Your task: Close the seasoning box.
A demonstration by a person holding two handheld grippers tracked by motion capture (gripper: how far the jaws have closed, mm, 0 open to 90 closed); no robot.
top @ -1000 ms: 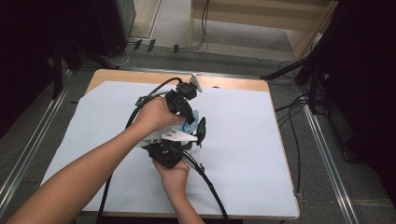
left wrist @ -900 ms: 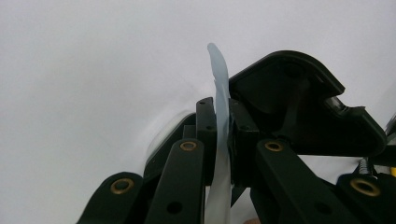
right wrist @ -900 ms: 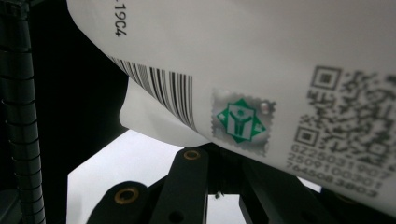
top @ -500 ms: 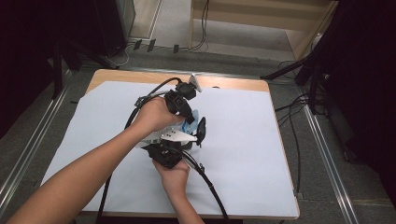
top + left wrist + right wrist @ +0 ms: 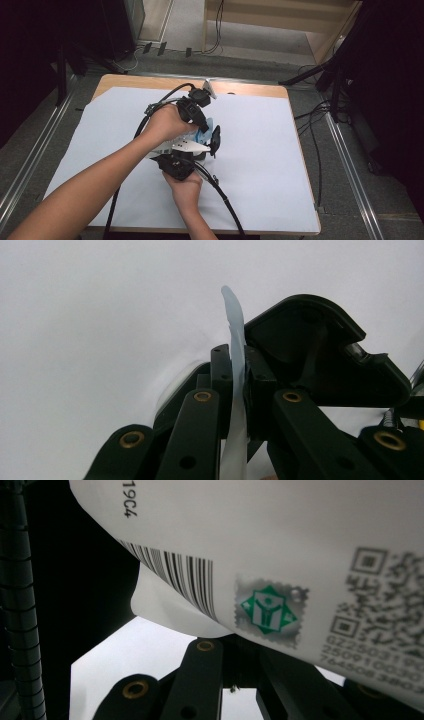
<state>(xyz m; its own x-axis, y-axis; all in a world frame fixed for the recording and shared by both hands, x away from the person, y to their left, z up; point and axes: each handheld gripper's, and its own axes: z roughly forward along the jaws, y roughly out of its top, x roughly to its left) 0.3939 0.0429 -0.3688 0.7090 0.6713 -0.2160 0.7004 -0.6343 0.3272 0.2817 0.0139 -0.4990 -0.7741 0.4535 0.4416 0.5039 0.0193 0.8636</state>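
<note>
A pale blue and white packet (image 5: 204,131) hangs between my two grippers over the middle of the table. In the left gripper view its thin pale edge (image 5: 235,340) stands upright, and my left gripper (image 5: 239,371) is shut on it. The left gripper (image 5: 199,120) reaches in from the far side, held by the hand from the lower left. The packet's white face (image 5: 280,540), with a barcode, a green stamp and a QR code, hangs close over my right gripper (image 5: 235,647), whose jaws stand close together on its lower edge. The right gripper (image 5: 196,150) comes up from the near side.
A white sheet (image 5: 280,165) covers the wooden table (image 5: 250,90). Black cables (image 5: 225,200) trail from both grippers across the sheet toward the near edge. Metal rails (image 5: 350,165) and loose floor cables run along the table's right side.
</note>
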